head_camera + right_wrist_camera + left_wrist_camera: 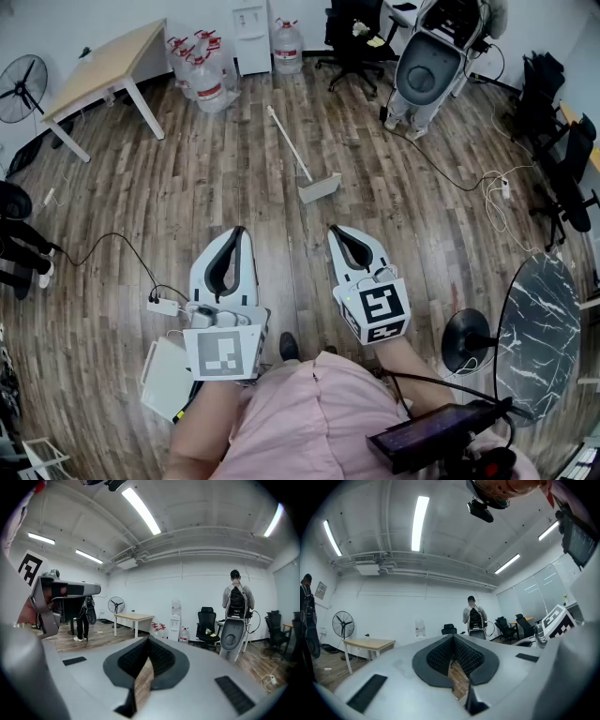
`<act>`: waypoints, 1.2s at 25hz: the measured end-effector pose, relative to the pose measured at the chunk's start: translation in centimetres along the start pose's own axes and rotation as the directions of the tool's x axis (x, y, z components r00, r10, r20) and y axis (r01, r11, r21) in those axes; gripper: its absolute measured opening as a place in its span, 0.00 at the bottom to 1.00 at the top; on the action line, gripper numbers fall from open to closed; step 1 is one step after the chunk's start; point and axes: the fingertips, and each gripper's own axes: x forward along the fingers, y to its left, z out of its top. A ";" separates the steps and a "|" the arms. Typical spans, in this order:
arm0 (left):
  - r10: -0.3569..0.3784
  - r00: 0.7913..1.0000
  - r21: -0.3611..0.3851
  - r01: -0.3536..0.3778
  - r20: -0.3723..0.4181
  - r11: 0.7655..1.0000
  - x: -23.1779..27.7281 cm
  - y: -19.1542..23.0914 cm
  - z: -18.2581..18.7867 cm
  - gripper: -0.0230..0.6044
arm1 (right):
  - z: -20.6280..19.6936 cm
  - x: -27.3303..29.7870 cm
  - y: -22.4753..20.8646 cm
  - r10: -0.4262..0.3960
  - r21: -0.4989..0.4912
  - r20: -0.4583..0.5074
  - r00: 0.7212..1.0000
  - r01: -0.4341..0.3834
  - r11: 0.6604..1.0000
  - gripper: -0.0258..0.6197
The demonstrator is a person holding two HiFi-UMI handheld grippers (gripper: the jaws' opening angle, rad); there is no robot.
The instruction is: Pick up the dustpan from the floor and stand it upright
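On the floor (225,178) ahead, the dustpan (317,186) lies flat, well apart; we hold left gripper (238,232) and right gripper (336,231) closed and empty, presumably because no reach has begun.

Head camera looks steeply down on brown plank floor (234,187); both hand-held cameras face level, sharing black pedestal fan (343,624), 10 o'clock.

Nothing here I can read.
Left gripper (236,234) cube (223,352) and right gripper (336,231) cube (375,309) show only black-and-white square patterns, no letters or numbers. The framed sheet (320,590) on the wall is too small to make out.
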 end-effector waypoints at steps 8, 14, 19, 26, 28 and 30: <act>-0.007 1.000 -0.017 0.007 0.001 1.000 0.6 2.8 -1.1 0.06 | -0.1 2.4 1.1 -0.012 -0.001 -0.013 1.000 0.012 1.000 0.04; -0.007 1.000 -0.028 0.007 -0.007 1.000 0.9 5.1 -2.1 0.06 | -0.2 4.7 2.0 -0.018 -0.005 -0.023 1.000 0.018 1.000 0.04; -0.013 1.000 -0.014 0.013 -0.025 1.000 1.7 6.9 -3.2 0.06 | 0.2 6.7 2.5 0.000 -0.016 -0.014 1.000 0.000 1.000 0.14; -0.015 0.998 -0.004 0.015 -0.068 1.000 5.0 8.7 -5.3 0.06 | 0.1 10.6 1.2 0.029 -0.009 -0.022 0.999 -0.029 1.000 0.28; -0.015 0.996 0.004 0.016 -0.084 1.000 6.8 9.1 -6.1 0.06 | -0.3 12.1 0.0 0.028 -0.001 -0.027 0.999 -0.028 1.000 0.28; -0.013 0.996 0.003 0.013 -0.093 1.000 9.2 9.5 -7.0 0.06 | -0.6 14.0 -1.6 0.025 0.005 -0.028 0.999 -0.024 1.000 0.28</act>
